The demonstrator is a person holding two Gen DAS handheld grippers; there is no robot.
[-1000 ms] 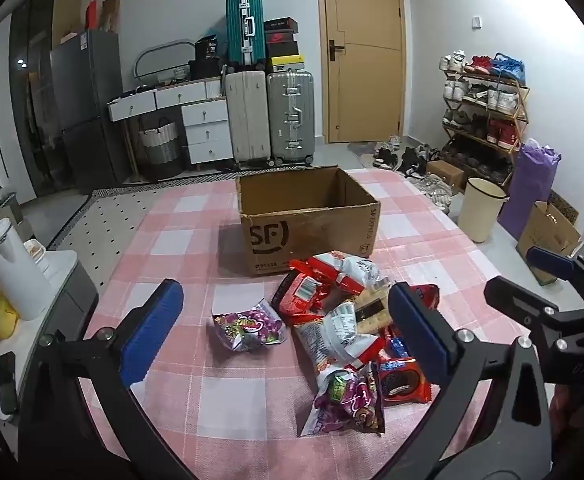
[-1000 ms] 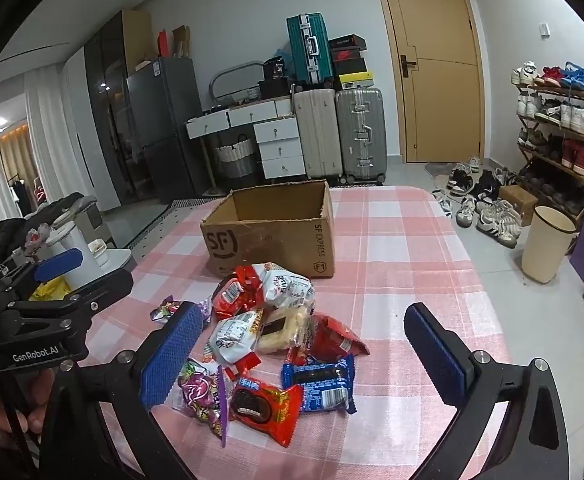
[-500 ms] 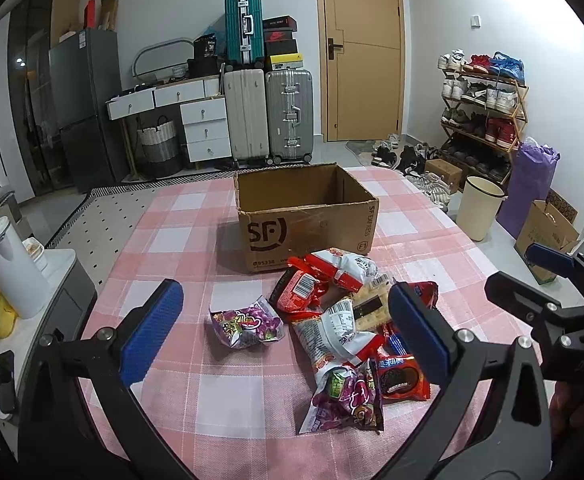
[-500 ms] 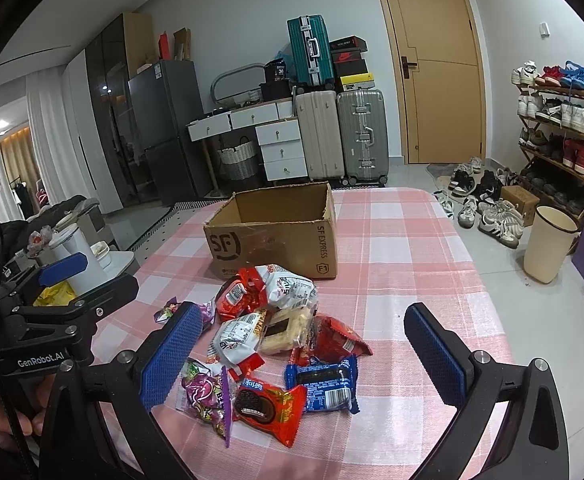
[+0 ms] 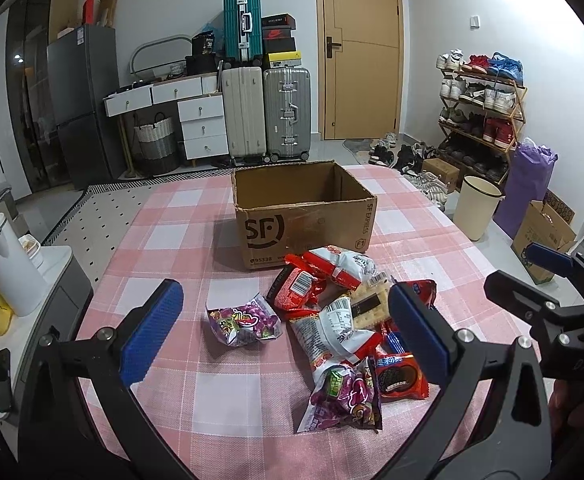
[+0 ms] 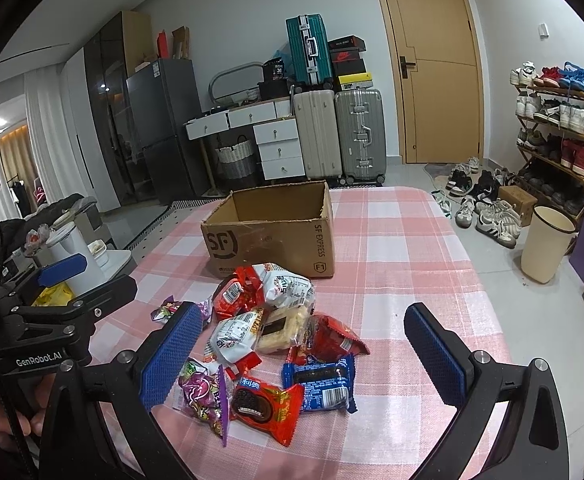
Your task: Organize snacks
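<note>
A pile of snack packets (image 5: 343, 320) lies on the pink checked tablecloth (image 5: 164, 240), in front of an open cardboard box (image 5: 303, 216) marked SF. One purple packet (image 5: 244, 322) lies apart to the left. My left gripper (image 5: 288, 332) is open and empty above the near side of the pile. In the right wrist view the pile (image 6: 276, 344) and the box (image 6: 276, 232) show again; my right gripper (image 6: 303, 364) is open and empty over the red packet (image 6: 266, 402) and blue packet (image 6: 319, 386). Each gripper shows at the other view's edge.
A white kettle (image 5: 8, 268) stands on a side unit left of the table. A cream bin (image 5: 477, 212), a shoe rack (image 5: 483, 116) and boxes stand on the floor to the right. Suitcases (image 5: 268, 116) and drawers stand behind the table.
Both views have drifted slightly; the box and the pile sit a little lower and nearer in the frames. Both grippers stay open and nothing has been picked up.
</note>
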